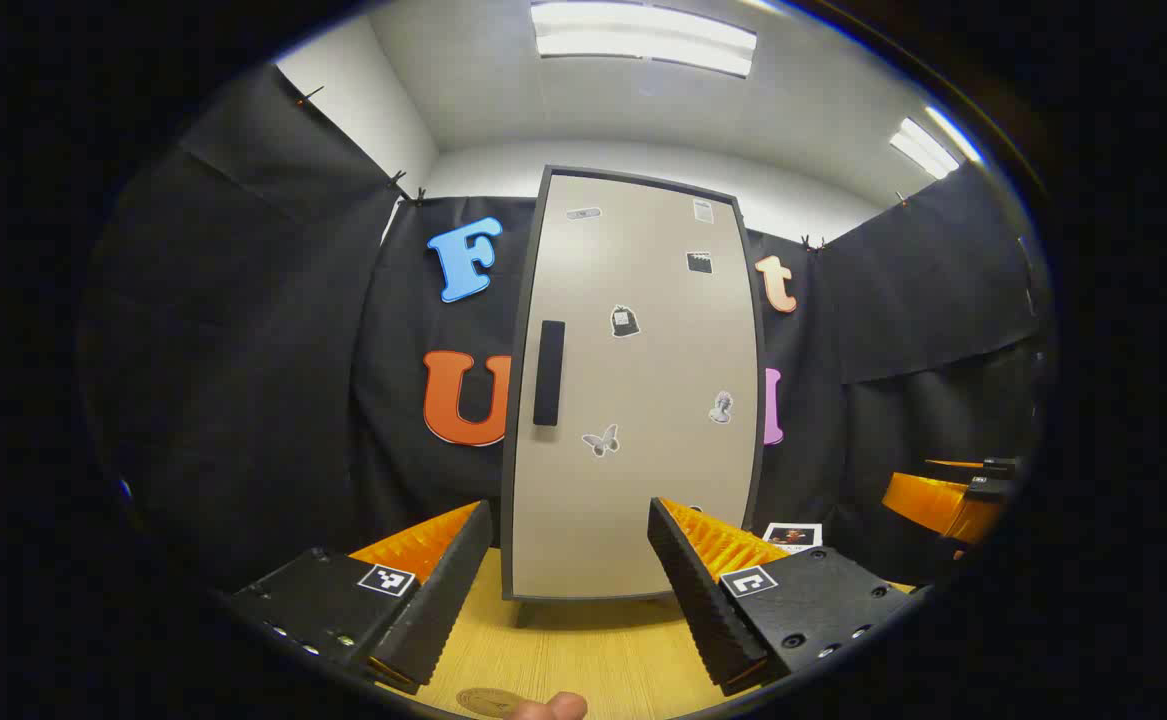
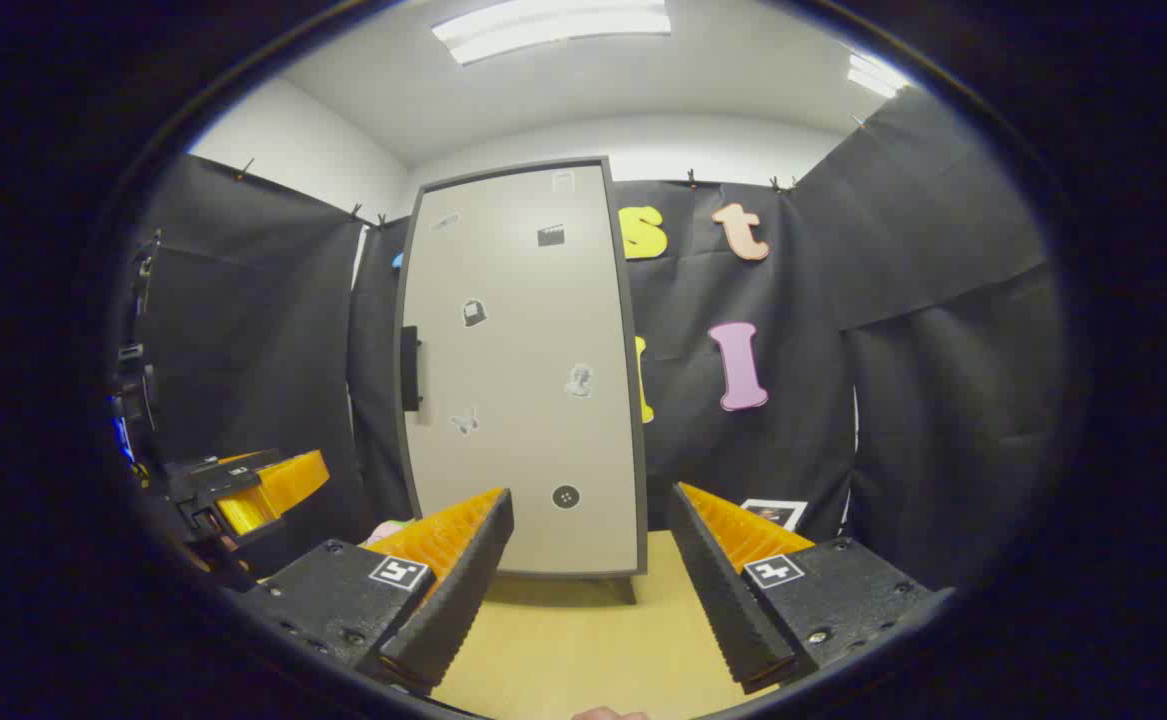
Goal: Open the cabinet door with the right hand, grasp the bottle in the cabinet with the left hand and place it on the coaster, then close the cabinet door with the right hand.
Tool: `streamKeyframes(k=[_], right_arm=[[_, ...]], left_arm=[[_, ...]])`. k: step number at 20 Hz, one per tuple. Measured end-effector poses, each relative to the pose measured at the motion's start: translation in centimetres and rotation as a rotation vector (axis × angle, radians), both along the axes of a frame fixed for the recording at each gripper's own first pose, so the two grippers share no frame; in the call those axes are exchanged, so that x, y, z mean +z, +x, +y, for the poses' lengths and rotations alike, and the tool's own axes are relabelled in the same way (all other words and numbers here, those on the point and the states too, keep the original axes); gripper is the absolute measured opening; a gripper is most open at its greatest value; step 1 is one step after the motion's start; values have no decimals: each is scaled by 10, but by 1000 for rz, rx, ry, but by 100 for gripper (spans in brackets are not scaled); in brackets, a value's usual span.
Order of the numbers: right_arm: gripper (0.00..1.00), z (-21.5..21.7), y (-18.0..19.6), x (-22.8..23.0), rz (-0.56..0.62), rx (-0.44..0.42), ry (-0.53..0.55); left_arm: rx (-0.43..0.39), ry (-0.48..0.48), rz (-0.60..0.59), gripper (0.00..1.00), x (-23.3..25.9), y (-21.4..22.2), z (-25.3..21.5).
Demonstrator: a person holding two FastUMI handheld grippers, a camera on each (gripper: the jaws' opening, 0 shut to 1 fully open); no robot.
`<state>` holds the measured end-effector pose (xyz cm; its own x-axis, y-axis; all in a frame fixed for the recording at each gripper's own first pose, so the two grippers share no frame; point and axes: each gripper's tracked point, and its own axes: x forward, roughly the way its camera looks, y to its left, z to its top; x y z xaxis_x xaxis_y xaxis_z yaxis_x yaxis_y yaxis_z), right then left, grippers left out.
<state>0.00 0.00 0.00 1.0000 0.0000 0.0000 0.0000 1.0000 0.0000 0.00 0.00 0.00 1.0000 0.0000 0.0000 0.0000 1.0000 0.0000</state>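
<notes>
A tall cabinet stands at the back of the wooden table (image 1: 583, 645), its beige door (image 1: 643, 400) shut and hiding the inside. A dark vertical handle (image 1: 548, 372) sits on the door's left edge. My left gripper (image 1: 571, 510) is open and empty, well short of the door. A round brown coaster (image 1: 488, 700) lies on the table just below it. In the right gripper view the same door (image 2: 523, 370) and handle (image 2: 409, 368) stand ahead and left. My right gripper (image 2: 590, 495) is open, empty and apart from the cabinet.
Several small stickers dot the door. A small picture card (image 1: 793, 536) (image 2: 773, 513) lies at the cabinet's right foot. Far off in each view the other gripper (image 1: 953, 500) (image 2: 243, 485) is seen. A small pink and green object (image 2: 388, 530) sits left of the cabinet base.
</notes>
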Motion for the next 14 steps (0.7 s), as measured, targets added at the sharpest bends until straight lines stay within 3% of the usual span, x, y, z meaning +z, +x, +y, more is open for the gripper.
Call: streamKeyframes(k=[14], right_arm=[[99, 0, -1, -2, -1, 1, -3]], left_arm=[[-1, 5, 3, 95, -2, 0, 0]])
